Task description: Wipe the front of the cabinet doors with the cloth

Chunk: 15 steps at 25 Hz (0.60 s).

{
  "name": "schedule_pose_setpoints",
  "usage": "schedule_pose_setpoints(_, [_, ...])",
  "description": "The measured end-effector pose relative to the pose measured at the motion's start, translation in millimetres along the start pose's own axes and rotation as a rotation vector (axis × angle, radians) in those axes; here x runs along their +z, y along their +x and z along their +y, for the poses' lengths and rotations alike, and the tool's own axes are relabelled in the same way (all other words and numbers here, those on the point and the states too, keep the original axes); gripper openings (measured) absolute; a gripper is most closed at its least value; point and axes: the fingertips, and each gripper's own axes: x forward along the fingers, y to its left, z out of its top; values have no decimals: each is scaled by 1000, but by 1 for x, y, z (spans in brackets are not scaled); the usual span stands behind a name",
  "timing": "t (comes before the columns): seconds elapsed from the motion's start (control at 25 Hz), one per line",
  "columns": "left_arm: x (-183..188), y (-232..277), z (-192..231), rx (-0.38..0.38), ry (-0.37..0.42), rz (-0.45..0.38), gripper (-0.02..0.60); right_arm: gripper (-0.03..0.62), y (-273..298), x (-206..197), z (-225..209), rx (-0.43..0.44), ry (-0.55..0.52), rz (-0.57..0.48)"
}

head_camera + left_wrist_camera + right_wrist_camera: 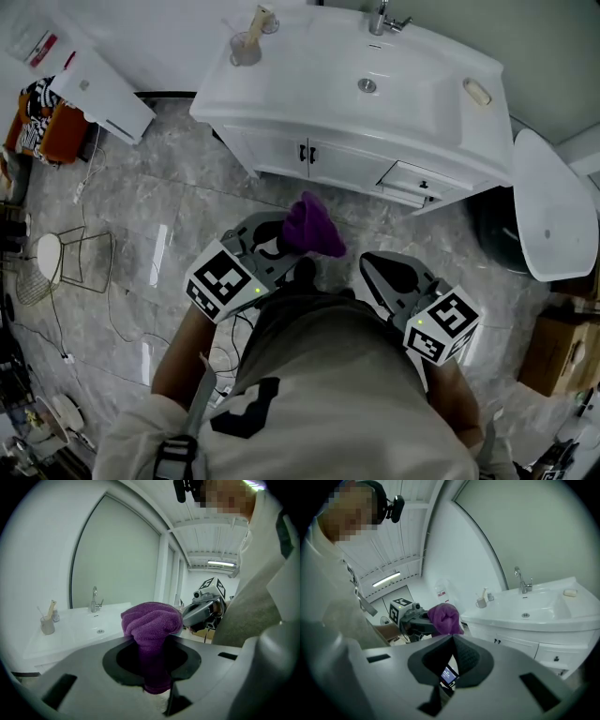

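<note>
A purple cloth [312, 225] [151, 620] [444, 617] sticks up bunched from my left gripper [291, 240] [152, 641], which is shut on it. The white vanity's cabinet doors [309, 155] [511, 644] with small dark knobs stand closed a short way ahead, apart from the cloth. My right gripper [377, 266] [453, 639] hangs beside the left one near my body, jaws together with nothing between them. Each gripper shows in the other's view, the right gripper [201, 611] to the left one's right.
A white basin [367, 84] with a tap tops the vanity, with a cup of brushes [246, 47] and a soap bar [476, 91]. A drawer [412, 180] right of the doors is slightly pulled out. A white toilet [553, 220], cardboard box [562, 352] and wire stand [70, 258] flank the marble floor.
</note>
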Motion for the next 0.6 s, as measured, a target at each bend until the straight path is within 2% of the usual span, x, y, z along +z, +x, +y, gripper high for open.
schedule_pose_setpoints(0.32, [13,12,-47,-23,-11,9,104,9,-50,-19,0,2,18,-31])
schedule_pose_setpoints(0.6, [-2,7,-76,82,-85,49,104,9,-77,-47,8,71,119,-27])
